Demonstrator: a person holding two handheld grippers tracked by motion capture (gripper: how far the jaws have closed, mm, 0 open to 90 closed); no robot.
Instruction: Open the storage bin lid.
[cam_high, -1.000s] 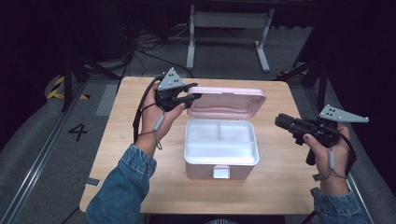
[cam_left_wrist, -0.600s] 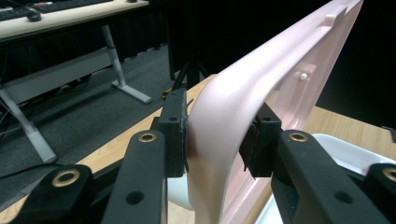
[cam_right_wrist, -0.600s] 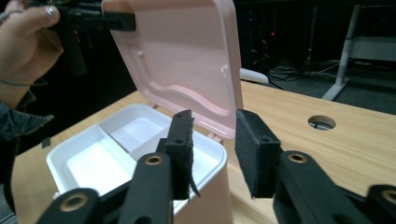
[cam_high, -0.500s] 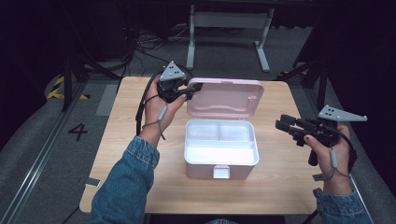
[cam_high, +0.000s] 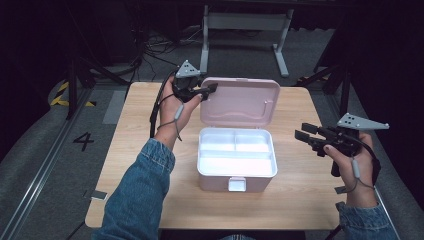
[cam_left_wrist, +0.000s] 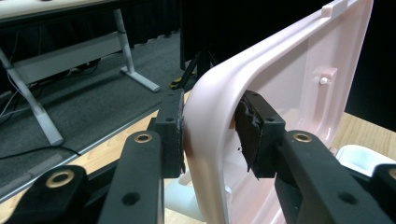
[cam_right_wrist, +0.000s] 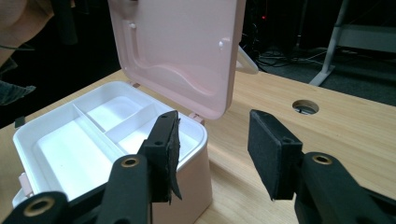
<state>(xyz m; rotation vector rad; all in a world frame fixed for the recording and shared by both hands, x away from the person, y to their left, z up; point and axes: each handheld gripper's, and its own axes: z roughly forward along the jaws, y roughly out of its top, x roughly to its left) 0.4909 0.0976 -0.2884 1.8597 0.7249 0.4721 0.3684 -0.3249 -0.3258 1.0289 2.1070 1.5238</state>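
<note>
Nearest the person, the right gripper (cam_high: 306, 134) hangs over the tabletop (cam_high: 300, 200) off the right side of the box (cam_high: 236, 172), pointing toward it. Its jaws stand apart with nothing between them and have just been opening. The box sits in the middle of the tabletop, a pink case with a white tray (cam_right_wrist: 88, 140) split into compartments that look empty, and a small latch (cam_high: 237, 184) on its near wall. Farther back, the lid (cam_high: 242, 102) stands up from the rear hinge, tilted a little past upright. The left gripper (cam_high: 210, 90) is at its upper left corner, one pad on the outer face and one on the inner; the outer pad (cam_left_wrist: 177, 133) touches the rim, while the inner one sits just off the plastic, so the hold has loosened and the jaws have just been easing apart. The step in hand looks like swinging the lid on its hinge. To do it well, keep the left gripper following the arc of the hinge rather than pulling straight, since a corner grip can twist the lid. The right gripper should steady the box body, so that the light case does not slide or tip.
</note>
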